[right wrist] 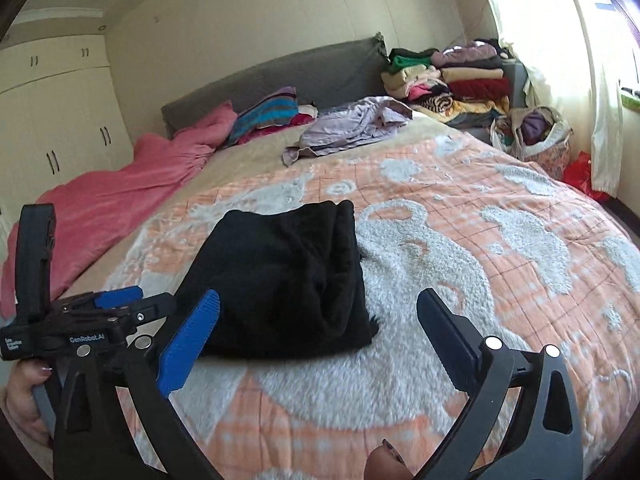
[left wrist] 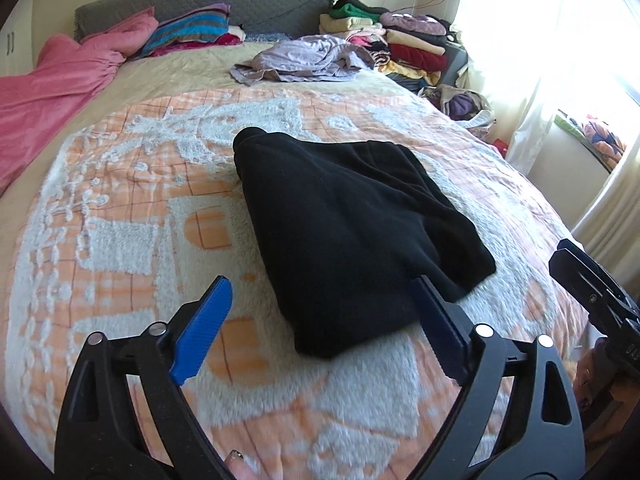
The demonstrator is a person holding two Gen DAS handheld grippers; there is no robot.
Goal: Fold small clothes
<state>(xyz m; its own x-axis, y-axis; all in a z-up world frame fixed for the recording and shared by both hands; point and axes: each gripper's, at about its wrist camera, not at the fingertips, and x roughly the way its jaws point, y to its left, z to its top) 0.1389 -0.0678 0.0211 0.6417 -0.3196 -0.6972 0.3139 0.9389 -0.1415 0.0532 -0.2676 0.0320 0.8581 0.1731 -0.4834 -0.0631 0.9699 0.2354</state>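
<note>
The black folded garment lies flat on the orange and white bedspread, near the front edge of the bed. Both tools are let go and hold nothing: the left gripper hangs wide open just in front of the cloth, and the right gripper is wide open too, near its right corner. The fold looks loose and thick. A bump from a blue finger could flip it open again, I think.
</note>
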